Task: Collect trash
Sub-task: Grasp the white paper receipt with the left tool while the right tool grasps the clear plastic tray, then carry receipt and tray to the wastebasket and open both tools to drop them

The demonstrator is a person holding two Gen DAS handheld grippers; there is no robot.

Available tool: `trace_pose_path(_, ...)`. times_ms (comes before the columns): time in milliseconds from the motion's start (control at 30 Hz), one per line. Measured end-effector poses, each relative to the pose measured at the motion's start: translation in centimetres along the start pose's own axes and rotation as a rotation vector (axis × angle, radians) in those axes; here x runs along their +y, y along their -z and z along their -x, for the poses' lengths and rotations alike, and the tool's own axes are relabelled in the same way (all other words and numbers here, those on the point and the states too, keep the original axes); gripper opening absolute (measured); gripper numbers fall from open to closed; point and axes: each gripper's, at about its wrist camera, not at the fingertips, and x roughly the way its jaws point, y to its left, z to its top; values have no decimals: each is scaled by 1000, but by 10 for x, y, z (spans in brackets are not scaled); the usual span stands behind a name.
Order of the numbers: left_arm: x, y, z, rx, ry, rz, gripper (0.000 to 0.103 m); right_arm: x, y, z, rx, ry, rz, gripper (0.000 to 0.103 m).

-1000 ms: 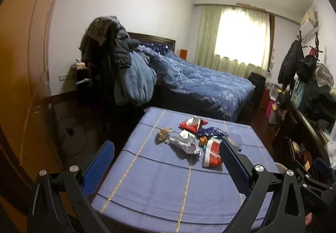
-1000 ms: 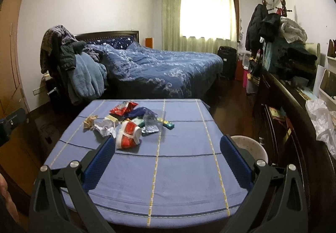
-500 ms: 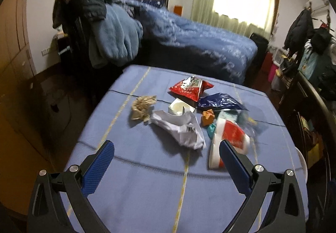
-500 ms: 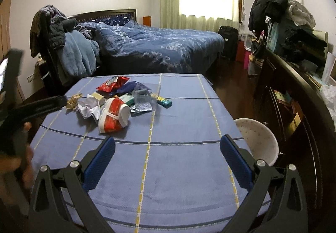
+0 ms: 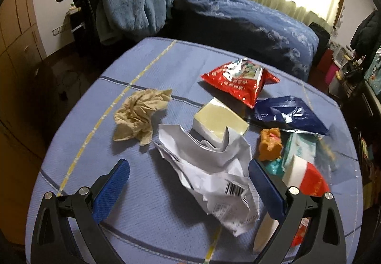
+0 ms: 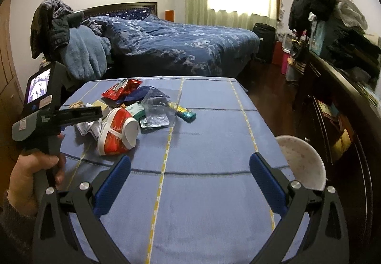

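Right now the left gripper (image 5: 189, 172) is hanging low over the blue table (image 5: 152, 66) with its two blue fingers (image 5: 112, 189) spread wide and nothing sitting between them but air. Just in front of it, partly in the gap, a crumpled white paper (image 5: 212, 168) with a barcode is lying flat. Ahead and to the left of the gripper a scrunched brown paper (image 5: 139, 115) is resting on the cloth. Past the white paper a small pale box (image 5: 220, 121) is sitting, and farther ahead a red snack bag (image 5: 240, 79) is lying beside a dark blue bag (image 5: 288, 116). By the gripper's right finger a red and white cup (image 5: 307, 179) is lying on its side, next to a small orange wrapper (image 5: 270, 143). The right gripper (image 6: 190, 174) is hovering over a bare part of the table, its fingers also spread wide and holding nothing. The trash pile is sitting well ahead of it and to its left. A hand (image 6: 31, 178) is gripping the handle of the left tool there. A white bowl-shaped seat (image 6: 302, 161) is showing off the table edge, just past the right gripper's right finger.
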Motion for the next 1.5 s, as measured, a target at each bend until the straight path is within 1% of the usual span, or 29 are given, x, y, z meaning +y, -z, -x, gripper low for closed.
trace_pose_path(100, -1, 1, -8, 19, 34, 5, 99, -1, -8, -13, -2, -1, 0, 100)
trace_pose_path(167, -4, 2, -10, 4, 38, -9, 97, -4, -18, -24, 2, -16, -15, 100)
trace_pose_path(267, -9, 2, -8, -17, 61, -30, 85, -8, -34, -41, 2, -61, -54, 100)
trace_pose_path(333, -13, 2, -6, -27, 82, -47, 67, -9, -43, -51, 11, -89, -75, 100)
trace_pose_path(367, -16, 2, -5, -36, 93, -59, 61, -9, -48, -58, 10, -111, -89, 100)
trace_pose_path(400, -20, 2, -4, -44, 98, -73, 50, -7, -52, -65, 18, -119, -98, 100)
trace_pose_path(433, -25, 3, -3, -51, 77, -98, 39, -6, -57, -72, 27, -125, -102, 100)
trace_pose_path(467, -27, 3, -4, -55, 75, -108, 36, -3, -60, -76, 28, -136, -105, 100)
trace_pose_path(600, -20, 1, 0, -63, 125, -89, 34, 8, -73, -104, 65, -161, -103, 100)
trace_pose_path(700, -11, 1, 12, -106, 122, -80, 34, 14, -79, -131, 125, -171, -112, 100)
trace_pose_path(733, -6, 1, 18, -131, 115, -76, 34, 15, -79, -138, 138, -172, -113, 99)
trace_pose_path(833, 3, 3, 30, -165, 114, -64, 34, 20, -79, -160, 174, -166, -117, 99)
trace_pose_path(867, 6, 4, 34, -177, 113, -61, 34, 21, -77, -167, 199, -168, -121, 96)
trace_pose_path(900, 7, 4, 36, -184, 111, -60, 34, 22, -77, -171, 211, -171, -126, 90)
trace_pose_path(933, 9, 5, 38, -192, 111, -59, 34, 23, -77, -175, 223, -178, -133, 85)
trace_pose_path(967, 11, 6, 39, -195, 114, -56, 34, 24, -78, -178, 232, -188, -138, 77)
trace_pose_path(1000, 13, 6, 39, -196, 118, -51, 34, 25, -76, -180, 241, -182, -134, 67)
trace_pose_path(1100, 16, 8, 40, -191, 131, -41, 35, 28, -76, -179, 235, -188, -127, 58)
trace_pose_path(1167, 17, 11, 43, -188, 136, -39, 35, 29, -76, -176, 228, -196, -120, 55)
trace_pose_path(1333, 16, 16, 52, -193, 144, -50, 35, 25, -71, -162, 199, -196, -122, 54)
trace_pose_path(1500, 2, 20, 71, -219, 160, -92, 35, 7, -65, -134, 155, -203, -157, 54)
